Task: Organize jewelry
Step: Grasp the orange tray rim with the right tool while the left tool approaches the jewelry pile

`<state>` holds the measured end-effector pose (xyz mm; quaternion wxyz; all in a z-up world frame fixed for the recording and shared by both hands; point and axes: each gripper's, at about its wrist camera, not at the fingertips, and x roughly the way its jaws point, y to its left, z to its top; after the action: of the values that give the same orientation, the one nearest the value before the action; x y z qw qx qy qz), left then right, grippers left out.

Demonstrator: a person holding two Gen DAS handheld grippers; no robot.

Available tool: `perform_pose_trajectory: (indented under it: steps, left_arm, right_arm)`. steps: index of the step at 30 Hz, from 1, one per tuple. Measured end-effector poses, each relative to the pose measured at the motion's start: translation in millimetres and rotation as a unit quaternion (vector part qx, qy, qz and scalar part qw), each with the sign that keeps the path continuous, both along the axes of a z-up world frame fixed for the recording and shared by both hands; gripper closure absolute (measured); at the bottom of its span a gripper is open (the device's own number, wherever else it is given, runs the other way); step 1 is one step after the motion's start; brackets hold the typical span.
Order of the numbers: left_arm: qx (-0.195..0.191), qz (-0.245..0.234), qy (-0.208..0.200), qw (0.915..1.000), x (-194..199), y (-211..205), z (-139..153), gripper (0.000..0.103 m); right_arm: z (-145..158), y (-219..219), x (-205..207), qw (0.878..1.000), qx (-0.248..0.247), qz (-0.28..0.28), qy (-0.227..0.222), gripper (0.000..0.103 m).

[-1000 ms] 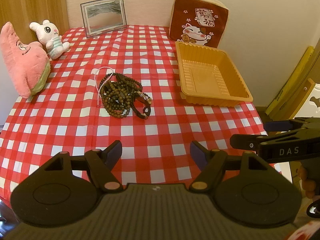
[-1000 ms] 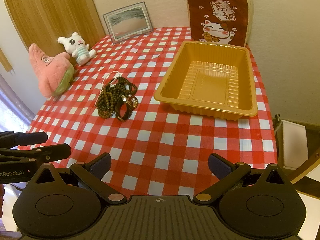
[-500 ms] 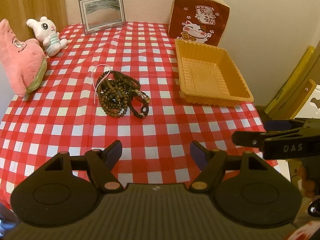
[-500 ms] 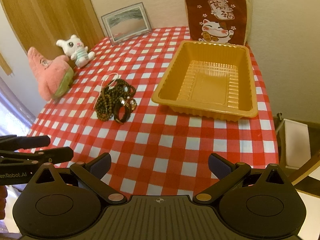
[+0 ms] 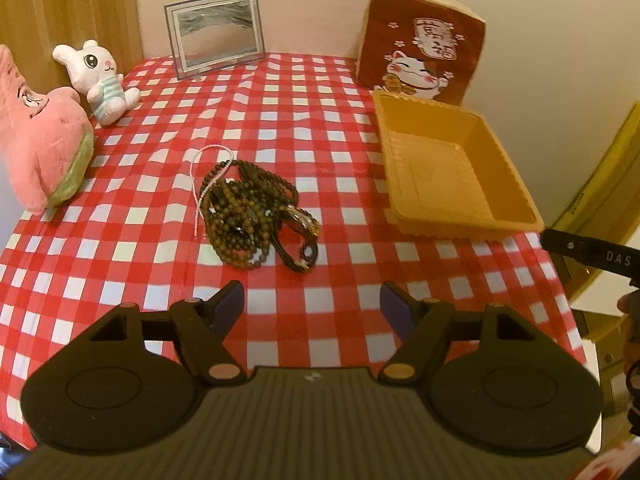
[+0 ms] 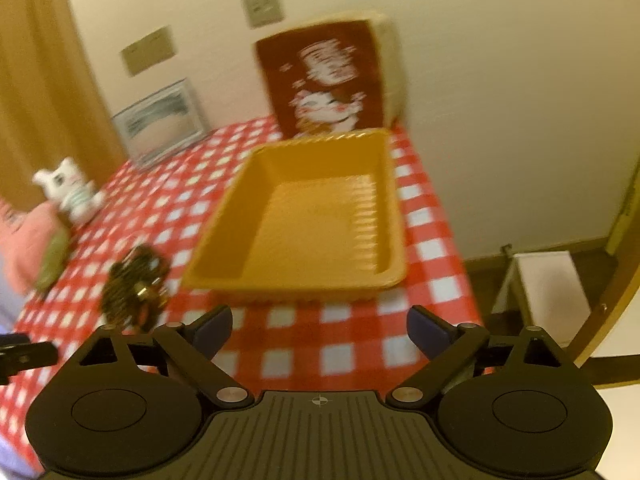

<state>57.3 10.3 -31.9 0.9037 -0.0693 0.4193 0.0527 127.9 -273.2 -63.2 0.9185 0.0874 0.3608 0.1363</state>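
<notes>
Approach step: both hand-held grippers, left [image 5: 312, 304] and right [image 6: 320, 328], released and empty (right jaws just narrowing), must next reach the tangled bead jewelry [image 5: 256, 216] beside the empty orange tray [image 5: 516, 216].

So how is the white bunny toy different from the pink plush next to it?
The white bunny toy is smaller and sits upright, facing the table; the pink plush is bulkier and leans over. The bunny wears a striped top, while the pink plush has a green band at its base. The bunny sits nearer the wall, the pink plush nearer the table's front. Both are soft toys on the table's left edge.
</notes>
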Motion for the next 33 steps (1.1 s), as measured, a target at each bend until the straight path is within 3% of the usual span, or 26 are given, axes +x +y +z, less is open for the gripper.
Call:
perform_pose_trajectory:
  steps: [8, 18, 25, 29, 33]
  left_arm:
    - [0.015, 0.015, -0.003, 0.9998, 30, 8, -15, 0.03]
    - [0.008, 0.025, -0.012, 0.9996, 59, 7, -31, 0.03]
    - [0.018, 0.029, -0.008, 0.9994, 69, 5, -44, 0.03]
    - [0.023, 0.03, -0.003, 0.9993, 72, 3, -52, 0.031]
    - [0.031, 0.024, 0.001, 0.9992, 75, -2, -59, 0.035]
  right_arm:
    - [-33, -12, 27, 0.996, 0.013, -0.063, -0.057, 0.022]
    - [-73, -10, 63, 0.99, 0.033, -0.124, -0.058, 0.051]
    - [-86, -8, 80, 0.989, 0.046, -0.135, -0.051, 0.064]
    - [-88, -5, 85, 0.989, 0.04, -0.13, -0.056, 0.086]
    - [-86, -3, 84, 0.991, 0.025, -0.117, -0.066, 0.096]
